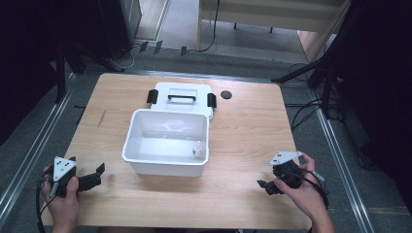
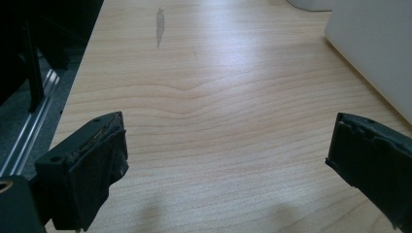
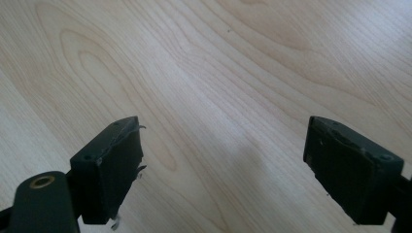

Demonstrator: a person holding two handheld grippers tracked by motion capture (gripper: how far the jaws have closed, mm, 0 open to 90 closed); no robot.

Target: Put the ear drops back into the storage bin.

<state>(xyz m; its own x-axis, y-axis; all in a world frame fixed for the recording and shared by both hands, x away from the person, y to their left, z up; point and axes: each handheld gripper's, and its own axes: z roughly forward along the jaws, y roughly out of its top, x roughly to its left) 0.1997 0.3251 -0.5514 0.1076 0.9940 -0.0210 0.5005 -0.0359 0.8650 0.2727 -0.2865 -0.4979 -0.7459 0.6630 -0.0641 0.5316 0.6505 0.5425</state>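
An open white box (image 1: 166, 161) stands in the middle of the wooden table (image 1: 243, 131), and a small white bottle (image 1: 198, 149) sits inside it at its right front corner. Its white lid (image 1: 180, 97), with a black handle and two black clasps, lies flat right behind it. My left gripper (image 1: 94, 175) rests at the table's near left, open with nothing between its jaws, and the box's white wall (image 2: 374, 43) shows to its right. My right gripper (image 1: 267, 187) is held at the near right, open over bare wood (image 3: 209, 97).
A small black round cap (image 1: 226, 94) lies on the table to the right of the lid. Dark stands and cables surround the table on the floor. A grey smear (image 2: 159, 26) marks the wood near the left edge.
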